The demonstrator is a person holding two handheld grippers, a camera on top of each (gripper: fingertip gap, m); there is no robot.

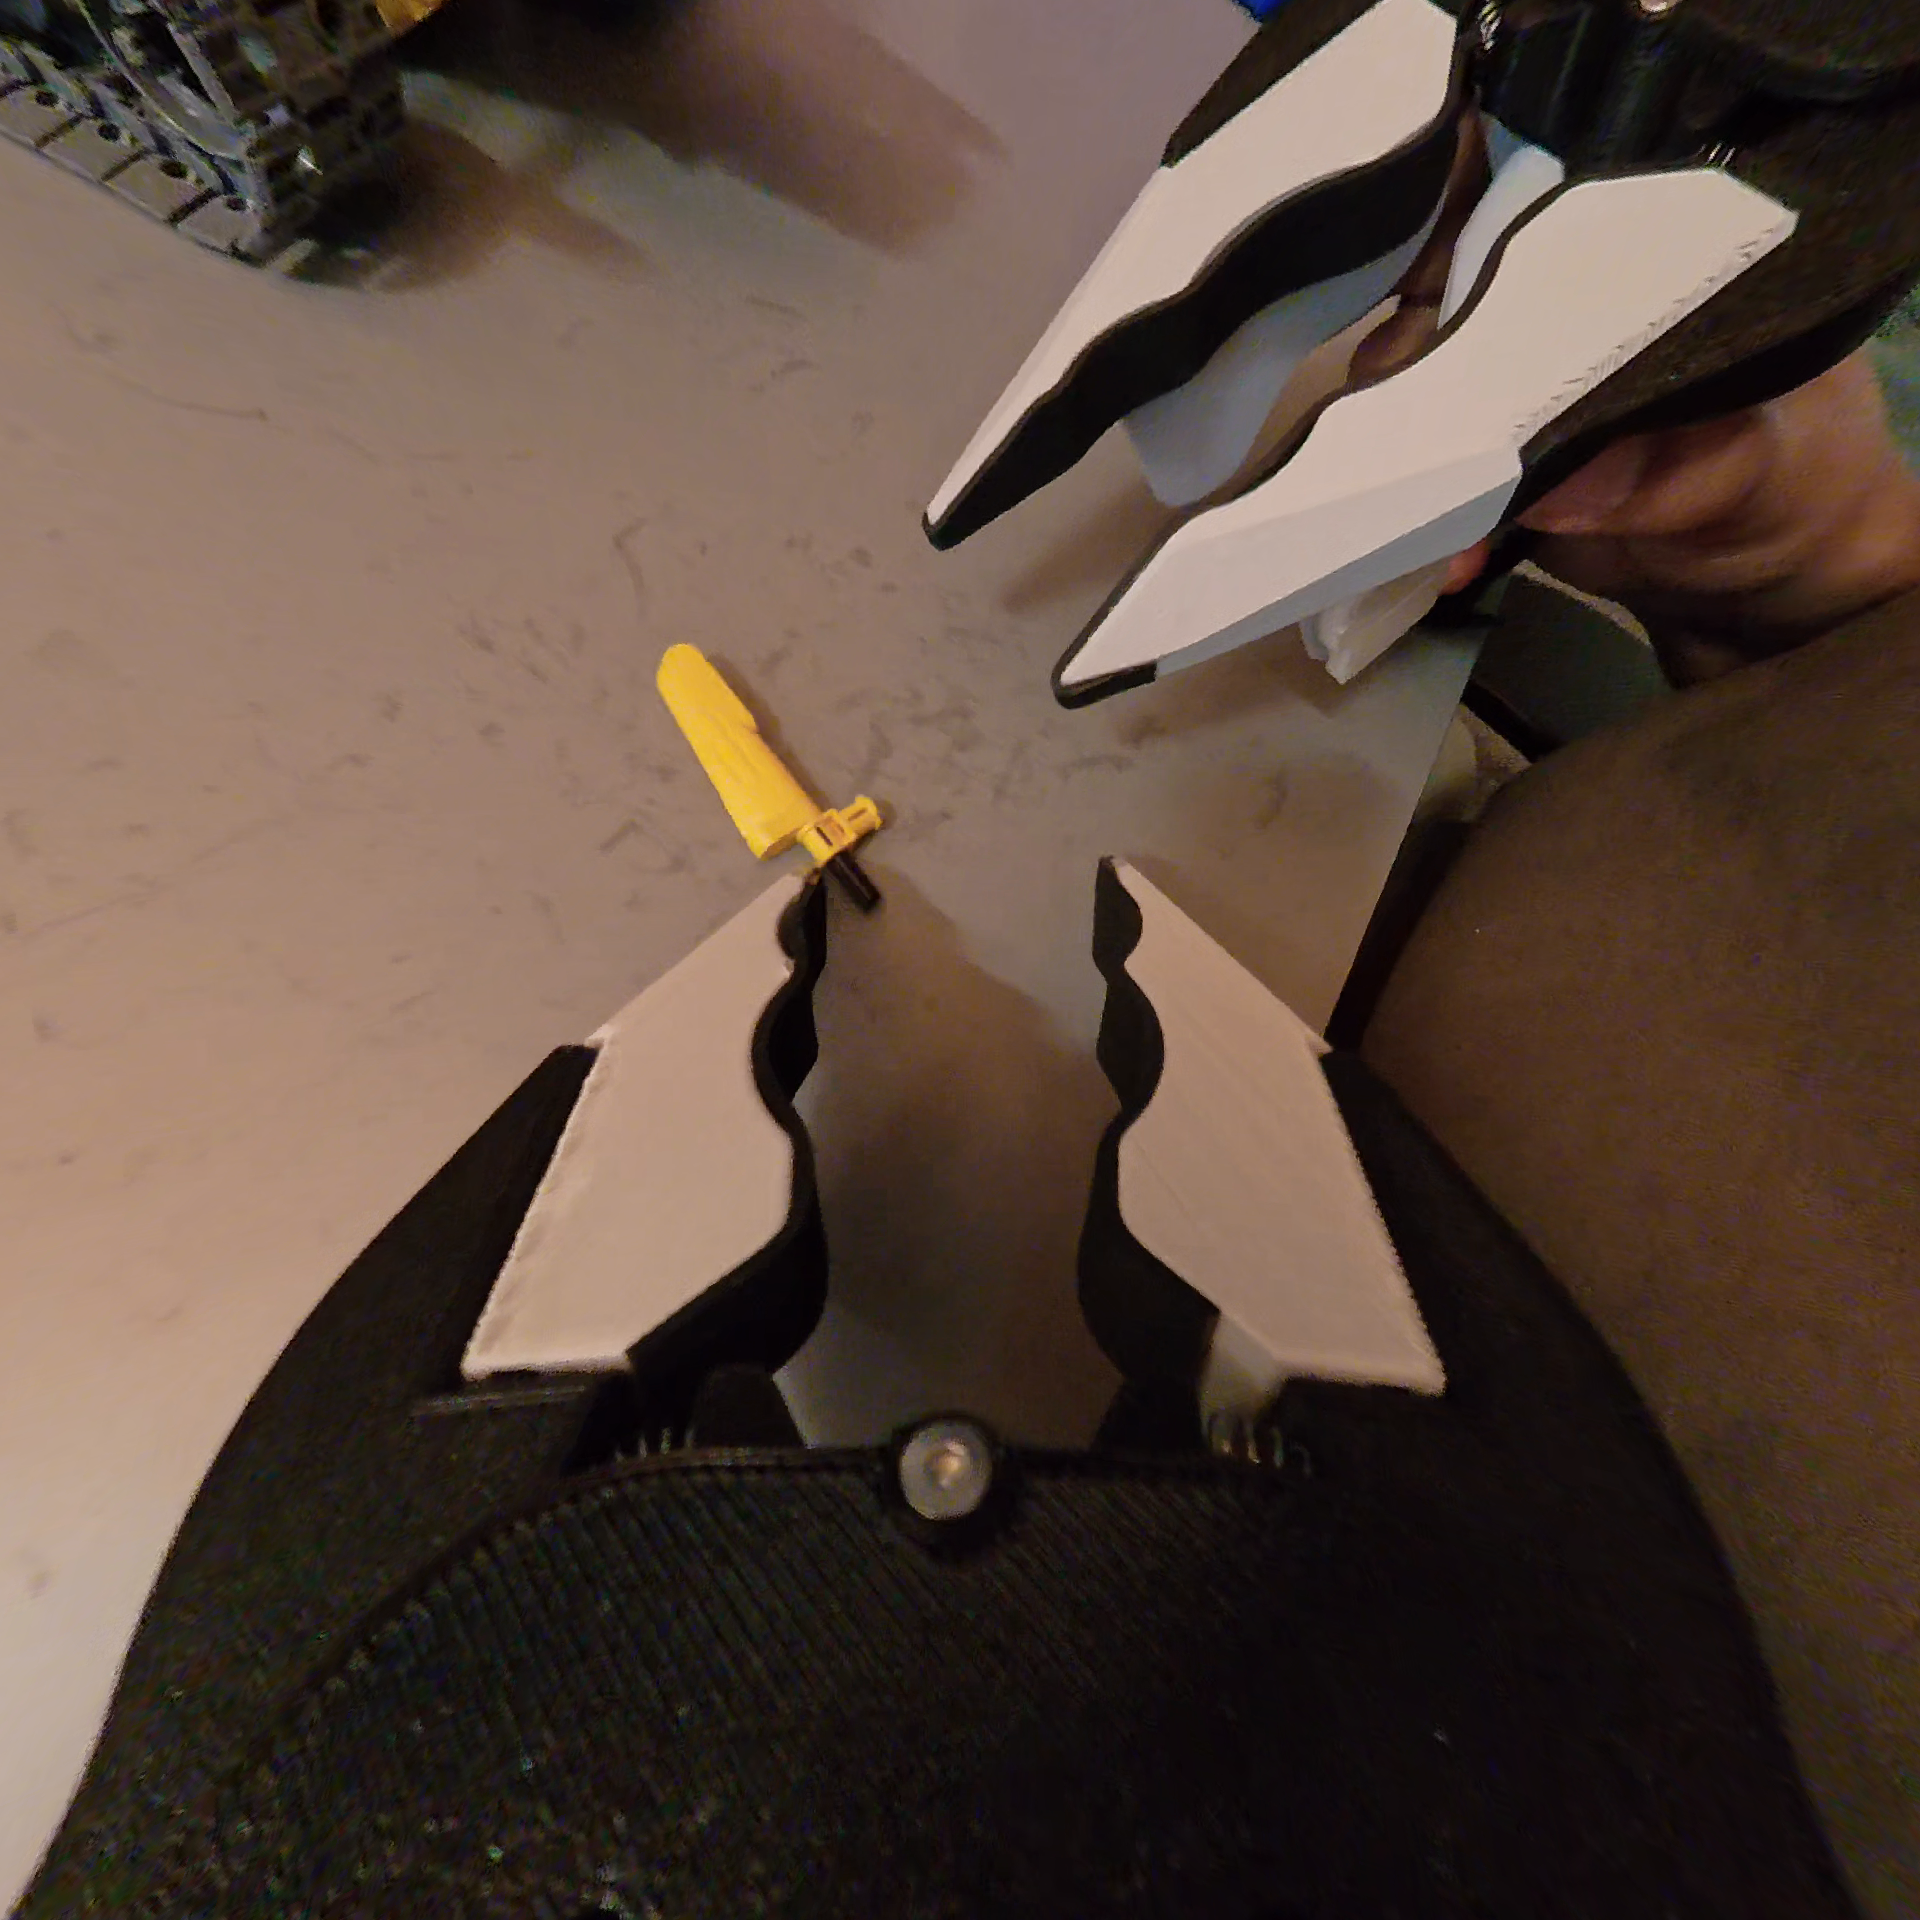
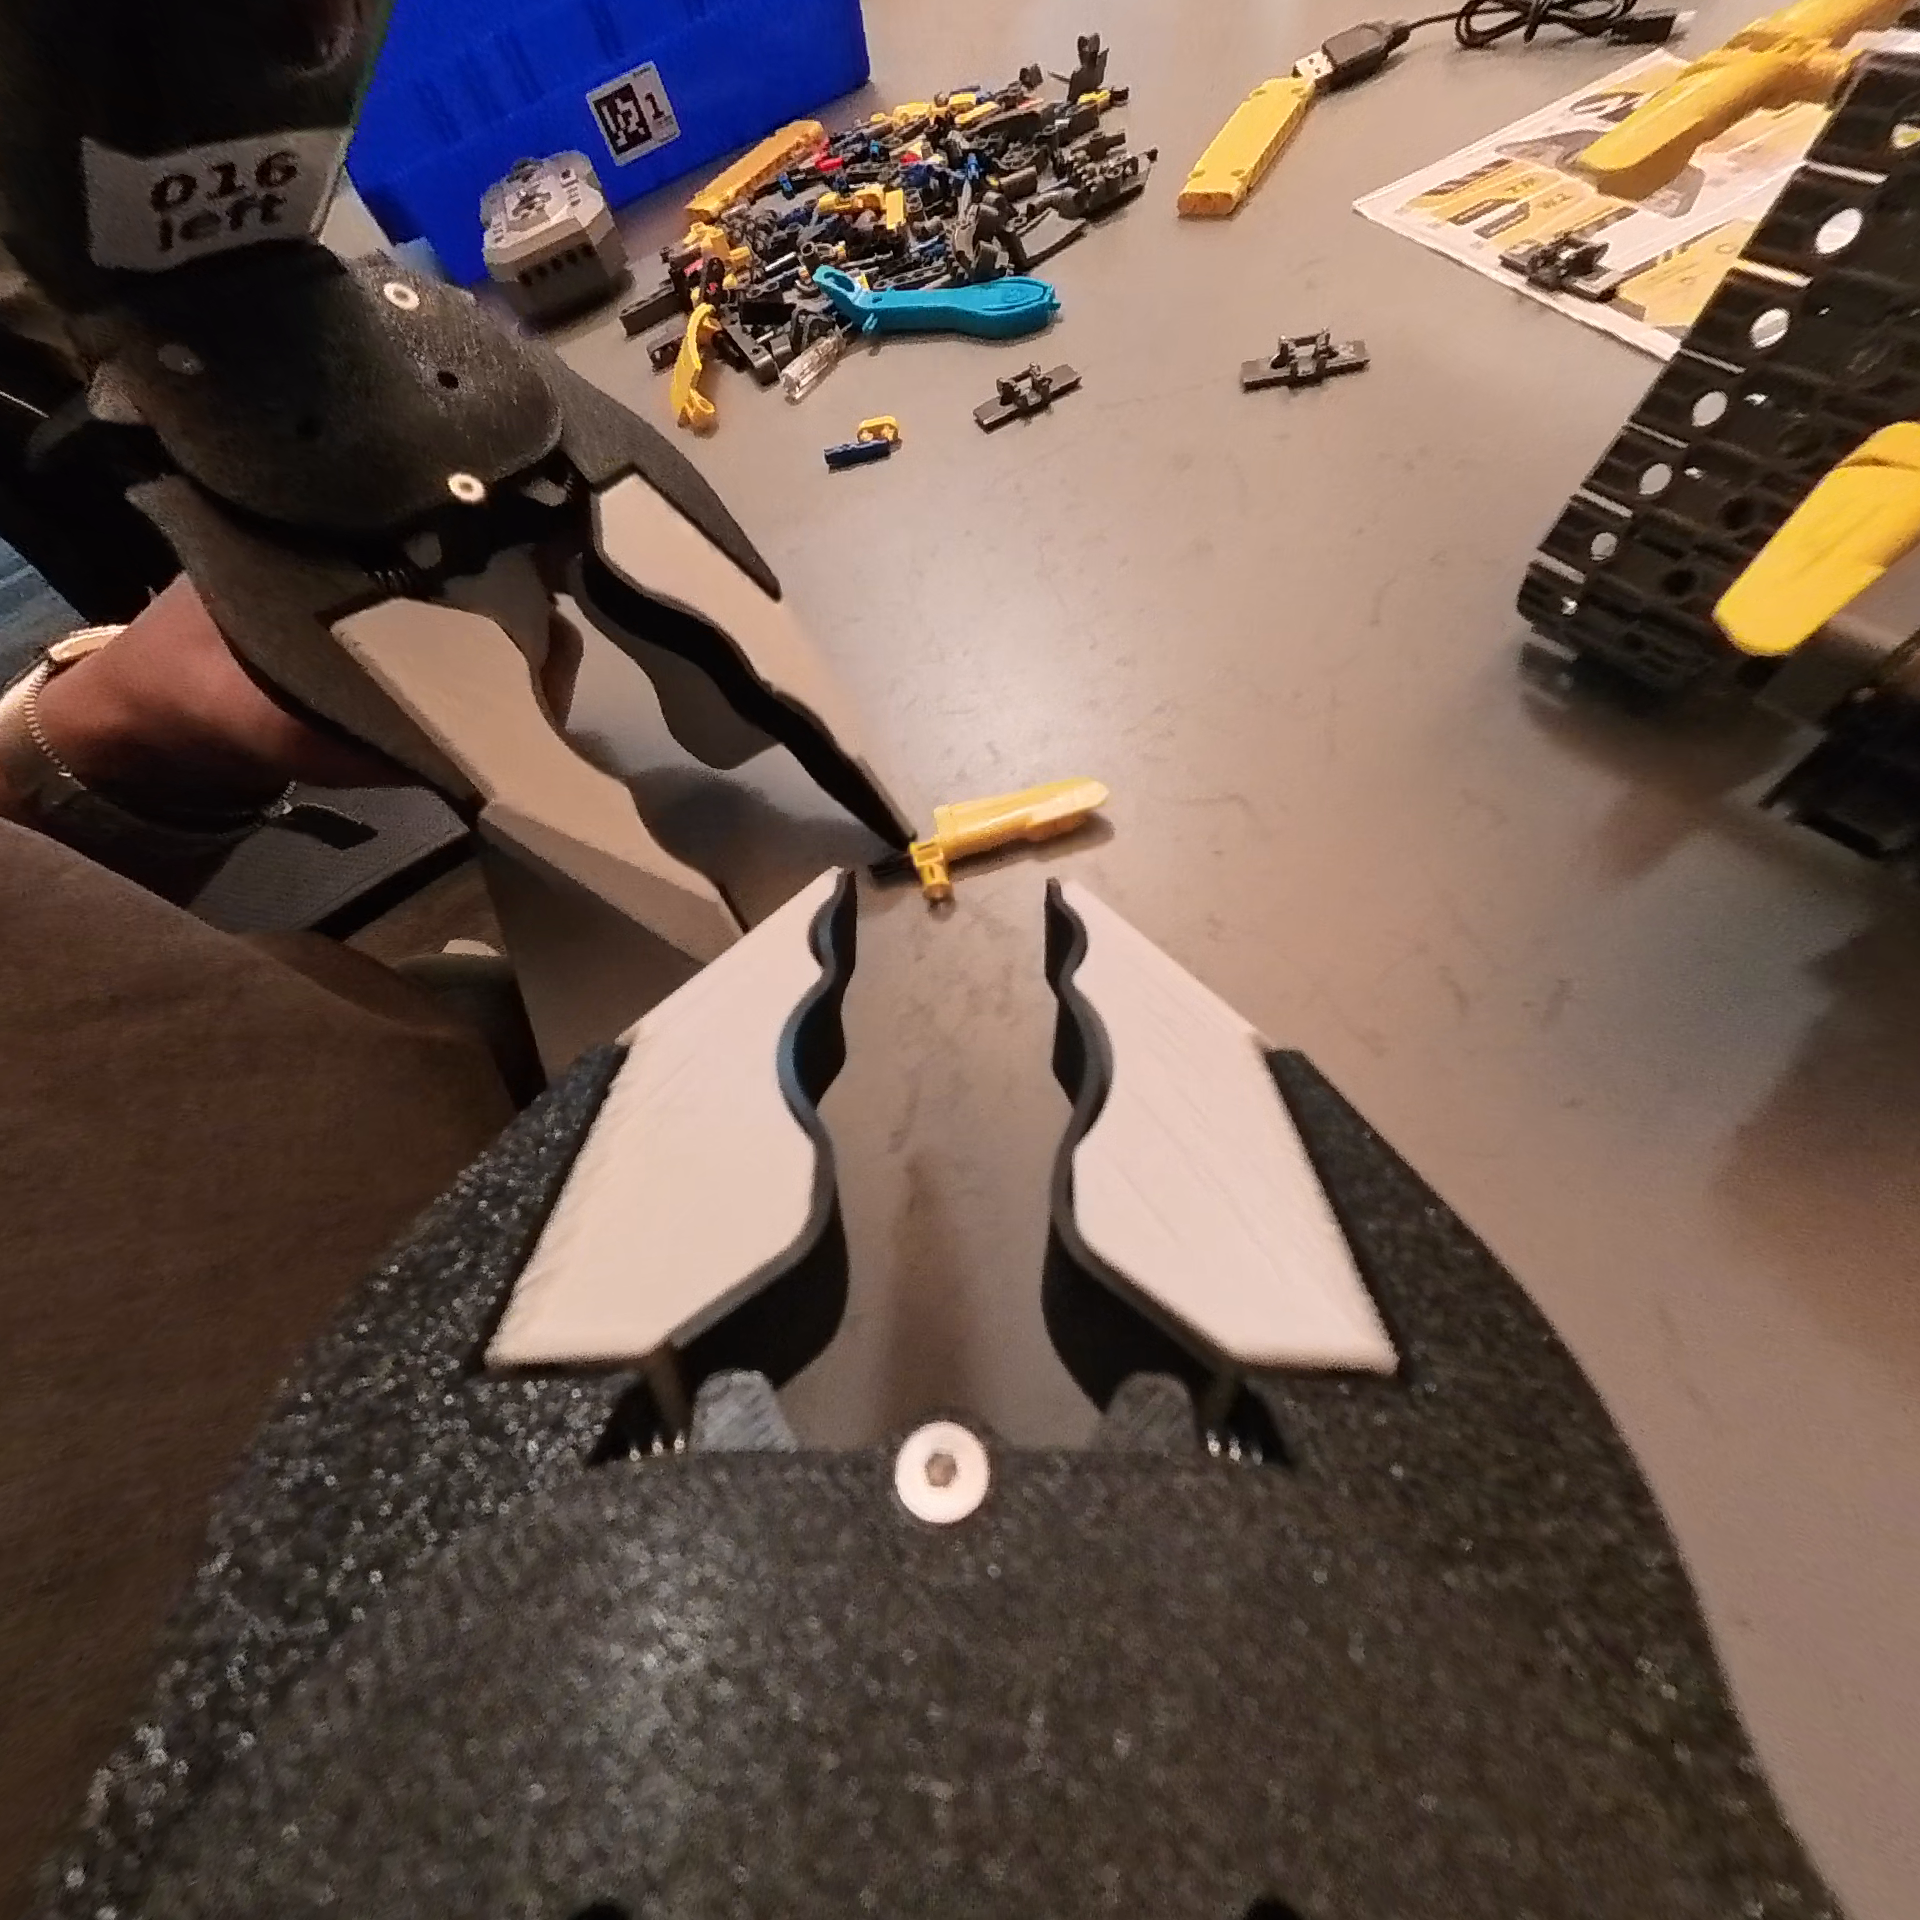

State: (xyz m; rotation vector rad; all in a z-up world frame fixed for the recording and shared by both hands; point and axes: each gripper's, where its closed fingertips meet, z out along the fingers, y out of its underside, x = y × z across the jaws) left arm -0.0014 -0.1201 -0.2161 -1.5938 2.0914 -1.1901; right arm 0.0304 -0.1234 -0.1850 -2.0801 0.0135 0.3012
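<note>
Left gripper: the left gripper (image 1: 951, 873) sat low over the grey table (image 1: 312, 623), its 2 fingers spread apart with nothing between them. One fingertip (image 1: 805, 894) was at the black pin end of the yellow piece, touching it or just short of it (the right wrist view shows that tip right at the pin).

Right gripper: the right gripper (image 2: 951, 891) also had its fingers parted and held nothing; in the left wrist view it hung above the table, tilted, well to the side of the piece. A person's hand (image 2: 156, 717) showed behind the left gripper.

Yellow piece: a small yellow piece (image 1: 748, 758) with a short cross-connector and a black pin at one end lay flat on the table, just ahead of both grippers' tips (image 2: 997, 821).

Loose parts: a pile of black, yellow and blue building parts (image 2: 894, 208) lay farther back, with a teal tool (image 2: 935, 301) at its near edge and 2 black track links (image 2: 1304, 362) apart from it.

Bin: a blue bin (image 2: 623, 94) stood behind the pile, a grey box-shaped unit (image 2: 545, 234) in front of it.

Model: a black and yellow tracked model (image 2: 1714, 416) stood off to the right, partly on a printed sheet (image 2: 1507, 197).

Other: a long yellow beam (image 2: 1247, 145) and a cable plug (image 2: 1351, 47) lay near the far edge.
</note>
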